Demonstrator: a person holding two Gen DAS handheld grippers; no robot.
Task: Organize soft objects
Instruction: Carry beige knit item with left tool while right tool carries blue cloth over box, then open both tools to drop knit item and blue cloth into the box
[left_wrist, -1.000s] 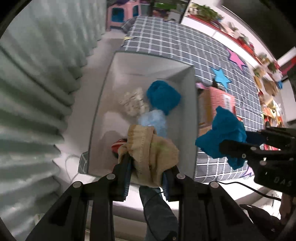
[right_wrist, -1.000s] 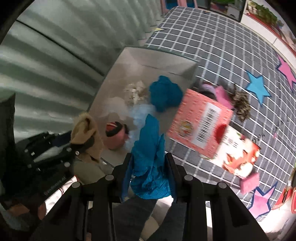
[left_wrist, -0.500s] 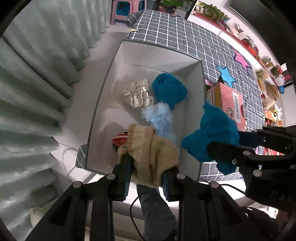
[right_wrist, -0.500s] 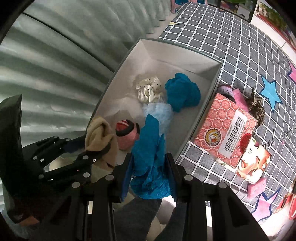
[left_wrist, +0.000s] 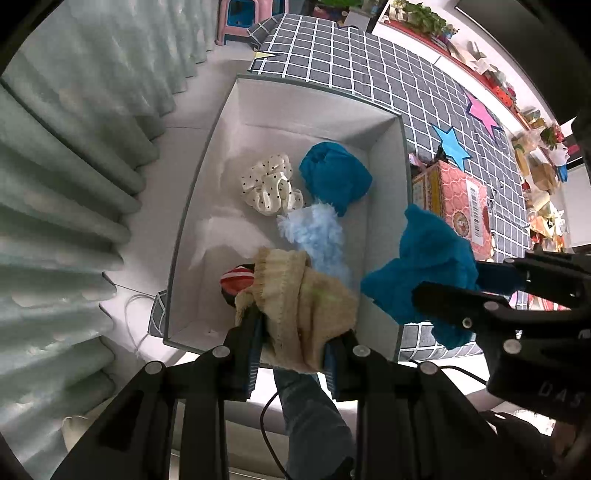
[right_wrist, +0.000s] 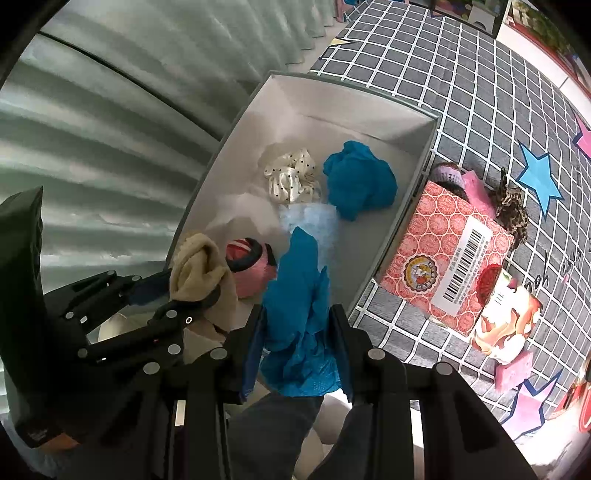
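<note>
My left gripper (left_wrist: 291, 343) is shut on a beige knitted sock (left_wrist: 303, 302) and holds it above the near end of the white box (left_wrist: 192, 206). My right gripper (right_wrist: 299, 347) is shut on a blue cloth (right_wrist: 295, 302), above the box's near right rim. In the left wrist view the blue cloth (left_wrist: 424, 273) hangs at the right. In the box lie a blue bundle (left_wrist: 332, 177), a cream dotted scrunchie (left_wrist: 269, 188), a light blue fluffy piece (left_wrist: 314, 236) and a pink-red striped sock (right_wrist: 247, 266).
The box stands on a grey checked cloth (right_wrist: 461, 74) beside pale green curtains (left_wrist: 66, 184). A red patterned carton (right_wrist: 447, 254) lies right of the box, with a leopard scrunchie (right_wrist: 511, 214), a pink item (right_wrist: 448, 175) and a printed packet (right_wrist: 506, 321) near it.
Both grippers have risen and drawn back a little with their cloths, so more of the box shows. The things in the box have not moved.
</note>
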